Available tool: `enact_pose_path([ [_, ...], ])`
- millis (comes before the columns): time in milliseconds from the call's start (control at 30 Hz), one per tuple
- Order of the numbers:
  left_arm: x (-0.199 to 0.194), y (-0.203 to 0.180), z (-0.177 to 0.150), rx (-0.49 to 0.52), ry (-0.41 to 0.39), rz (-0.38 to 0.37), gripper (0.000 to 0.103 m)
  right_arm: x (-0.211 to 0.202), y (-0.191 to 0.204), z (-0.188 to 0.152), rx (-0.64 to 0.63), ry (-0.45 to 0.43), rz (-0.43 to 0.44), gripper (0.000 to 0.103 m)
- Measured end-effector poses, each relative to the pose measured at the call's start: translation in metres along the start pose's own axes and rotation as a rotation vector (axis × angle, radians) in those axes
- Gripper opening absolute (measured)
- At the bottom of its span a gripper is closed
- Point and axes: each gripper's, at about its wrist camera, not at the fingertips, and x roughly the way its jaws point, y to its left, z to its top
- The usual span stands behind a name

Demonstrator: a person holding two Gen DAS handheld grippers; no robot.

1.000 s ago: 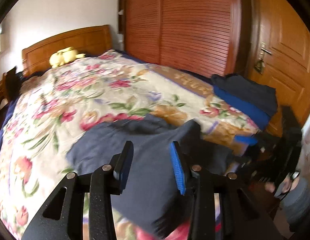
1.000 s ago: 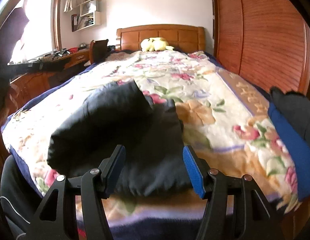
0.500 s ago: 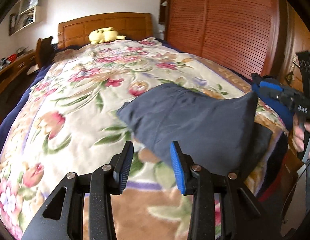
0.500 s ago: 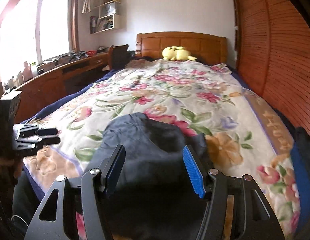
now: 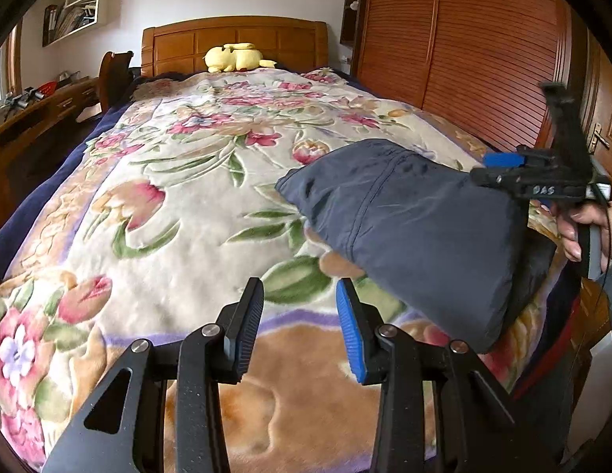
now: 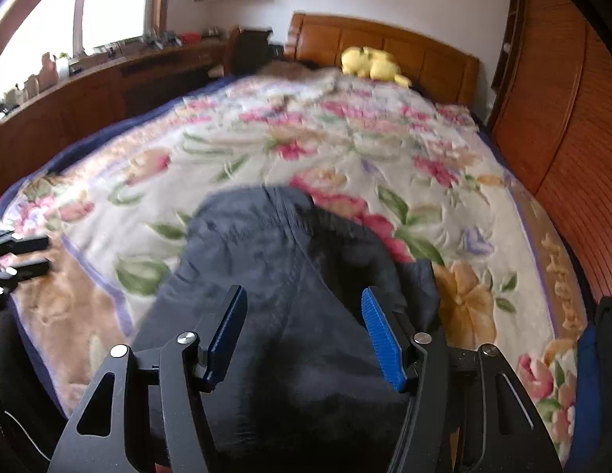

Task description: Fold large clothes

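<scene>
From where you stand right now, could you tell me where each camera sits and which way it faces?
Left wrist: on the left tongs, facing up the bed's floral blanket toward the headboard; the open tongs, right tongs and a hand show.
Right wrist: on the right tongs, above the dark garment, facing the headboard; open tongs and left tongs show.
Shared: garment, blanket, yellow plush.

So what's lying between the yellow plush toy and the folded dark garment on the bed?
Only floral blanket between plush and garment, as the left wrist view shows.
</scene>
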Motion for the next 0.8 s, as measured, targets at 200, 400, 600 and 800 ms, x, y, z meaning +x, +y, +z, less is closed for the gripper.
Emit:
enact_pose_path([
  [200, 0.002, 0.006, -0.009, -0.016, 0.010, -0.010, 0.039, 0.028, -0.014, -0.009, 0.026, 0.109, -0.021, 0.077],
  [400, 0.008, 0.000, -0.017, -0.019, 0.030, -0.025, 0.039, 0.045, -0.020, -0.016, 0.095, 0.178, 0.063, 0.077],
  [600, 0.014, -0.010, -0.019, 0.003, 0.048, -0.035, 0.039, 0.046, -0.031, -0.020, 0.146, 0.169, 0.118, 0.077],
  [800, 0.015, -0.016, -0.018, 0.013, 0.052, -0.040, 0.039, 0.046, -0.032, -0.029, 0.150, 0.161, 0.124, 0.077],
])
